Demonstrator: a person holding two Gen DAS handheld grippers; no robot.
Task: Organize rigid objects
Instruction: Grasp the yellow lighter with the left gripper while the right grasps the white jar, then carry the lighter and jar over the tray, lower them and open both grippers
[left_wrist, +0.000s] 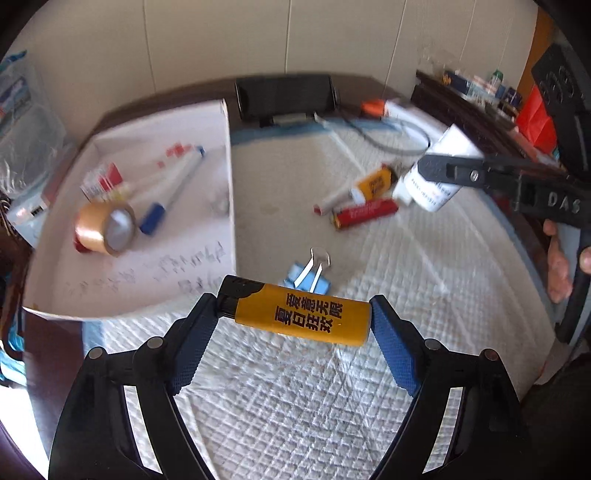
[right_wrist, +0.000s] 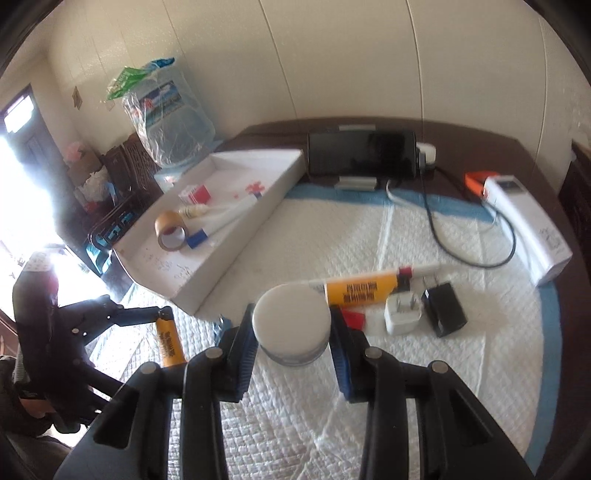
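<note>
My left gripper (left_wrist: 293, 314) is shut on a yellow lighter (left_wrist: 295, 312) with black print, held crosswise above the quilted pad; it also shows in the right wrist view (right_wrist: 169, 341). My right gripper (right_wrist: 291, 328) is shut on a white bottle (right_wrist: 291, 319) with a white cap, also seen in the left wrist view (left_wrist: 439, 173). A white box (left_wrist: 129, 206) at the left holds a tape roll (left_wrist: 105, 229), markers (left_wrist: 173, 184) and a small red-white pack (left_wrist: 101, 181). The box also shows in the right wrist view (right_wrist: 236, 236).
On the pad lie a second yellow lighter (left_wrist: 373, 182), a red lighter (left_wrist: 364, 214), a blue binder clip (left_wrist: 308, 277), a white plug (right_wrist: 402, 314) and a black adapter (right_wrist: 445, 308). A black phone on a stand (right_wrist: 364, 153), cables and a white device (right_wrist: 524, 225) sit behind.
</note>
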